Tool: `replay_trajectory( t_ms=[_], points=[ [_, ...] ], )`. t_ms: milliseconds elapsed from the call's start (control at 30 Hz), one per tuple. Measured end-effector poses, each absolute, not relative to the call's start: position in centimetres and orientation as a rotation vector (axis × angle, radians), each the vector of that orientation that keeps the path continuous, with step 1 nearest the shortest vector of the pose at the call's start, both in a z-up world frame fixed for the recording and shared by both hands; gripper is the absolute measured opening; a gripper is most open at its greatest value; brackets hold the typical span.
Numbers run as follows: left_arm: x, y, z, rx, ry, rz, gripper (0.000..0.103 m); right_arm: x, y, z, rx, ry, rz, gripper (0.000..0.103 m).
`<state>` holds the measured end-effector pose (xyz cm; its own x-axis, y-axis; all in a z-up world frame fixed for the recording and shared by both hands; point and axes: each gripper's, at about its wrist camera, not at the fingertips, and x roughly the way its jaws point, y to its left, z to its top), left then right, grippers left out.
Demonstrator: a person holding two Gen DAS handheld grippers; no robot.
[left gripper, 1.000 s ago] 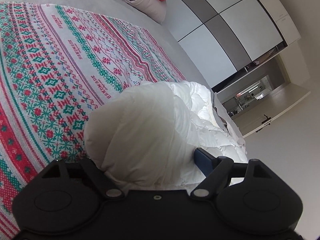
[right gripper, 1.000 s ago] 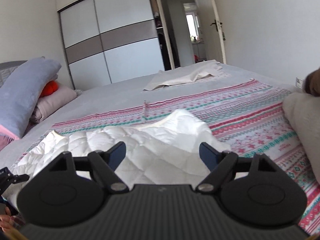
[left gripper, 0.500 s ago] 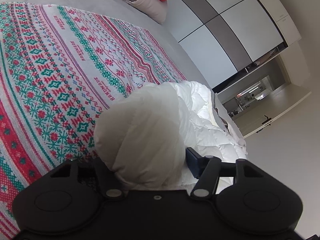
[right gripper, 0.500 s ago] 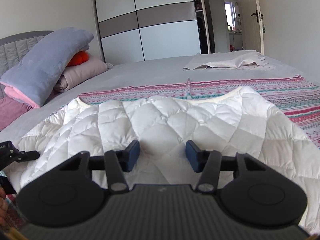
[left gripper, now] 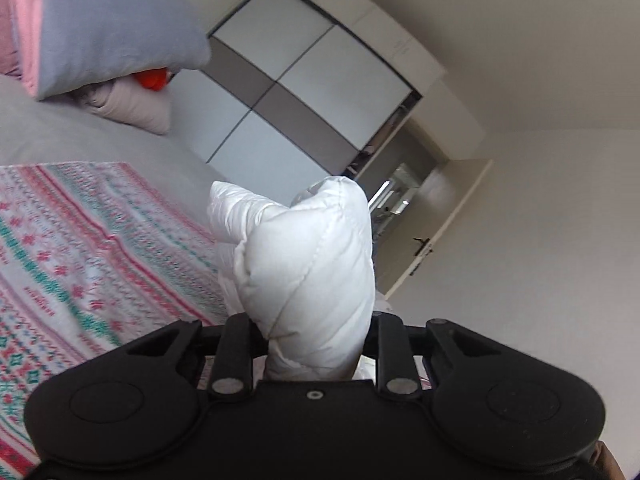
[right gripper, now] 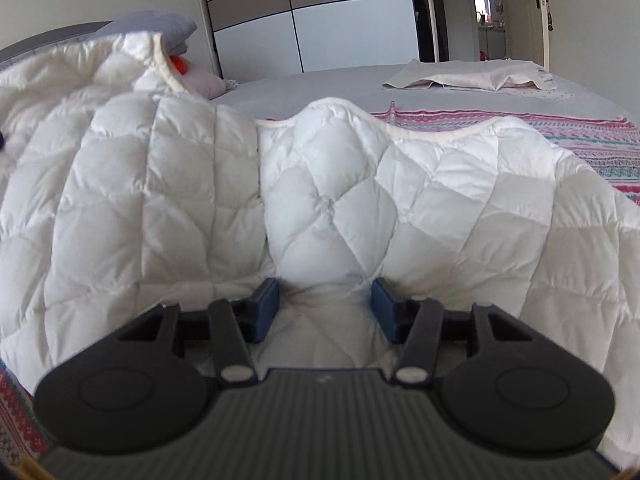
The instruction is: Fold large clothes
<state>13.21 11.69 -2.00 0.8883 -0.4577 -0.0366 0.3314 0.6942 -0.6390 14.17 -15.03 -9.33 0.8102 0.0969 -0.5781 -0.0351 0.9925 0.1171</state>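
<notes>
Right now your left gripper [left gripper: 316, 328] is clenched on a bunched fold of the white quilted garment [right gripper: 328, 208]; its jaws have just been closing, and the puffy fabric fills the space between them and stands up in front of the camera, lifted off the bed. Your right gripper [right gripper: 325, 306] also has fabric pinched between its blue pads [right gripper: 267, 300], a gathered ridge of the same garment that bulges up just past the fingertips; those jaws closed in a moment ago. From the right wrist view, the garment spreads wide to both sides of the grip, draped over the patterned red, green and white blanket [right gripper: 592, 140], with its left part raised and tilted towards the headboard. Beyond it lies the grey bedsheet [right gripper: 320, 84] and, well apart near the far edge, a cream cloth [right gripper: 468, 78] lying flat. A grey pillow [left gripper: 104, 28] is stacked on pink bedding at the bed's head, and a wardrobe [left gripper: 304, 92] with white and brown panels stands behind.
</notes>
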Motion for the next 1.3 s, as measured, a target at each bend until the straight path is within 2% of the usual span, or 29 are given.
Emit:
replay_trajectory(
  t_ms=[233, 500, 633, 767, 933, 967, 1067, 1100, 1300],
  points=[
    [13.3, 5.9, -0.3, -0.634, 0.179, -0.645, 0.025, 14.6, -16.4, -9.5, 0.166, 0.646, 0.117, 0.051],
    [14.2, 0.0, -1.1, -0.563, 0.232, -0.731, 0.025, 14.4, -19.6, -9.3, 0.340, 0.636, 0.191, 0.051],
    [14.8, -0.2, -1.4, -0.566, 0.237, -0.704, 0.025, 14.0, -22.5, -8.5, 0.517, 0.642, 0.246, 0.054],
    [14.6, -1.1, -1.7, -0.539, 0.246, -0.700, 0.025, 13.0, -27.2, -8.0, 0.825, 0.646, 0.308, 0.056],
    [13.5, -3.9, -2.0, -0.377, 0.253, -0.738, 0.026, 9.7, -32.9, -5.7, 1.011, 0.508, 0.260, 0.069],
    [13.1, -4.7, -2.3, -0.328, 0.256, -0.752, 0.026, 8.8, -34.2, -5.2, 1.036, 0.472, 0.236, 0.076],
    [11.8, -7.4, -3.3, -0.178, 0.265, -0.787, 0.027, 6.5, -37.4, -4.6, 1.118, 0.405, 0.167, 0.085],
    [11.4, -8.2, -3.7, -0.127, 0.267, -0.795, 0.028, 5.8, -38.0, -4.6, 1.139, 0.398, 0.144, 0.091],
    [8.4, -13.1, -6.5, 0.214, 0.262, -0.868, 0.039, 5.1, -40.3, -4.8, 1.193, 0.452, 0.183, 0.101]
  ],
)
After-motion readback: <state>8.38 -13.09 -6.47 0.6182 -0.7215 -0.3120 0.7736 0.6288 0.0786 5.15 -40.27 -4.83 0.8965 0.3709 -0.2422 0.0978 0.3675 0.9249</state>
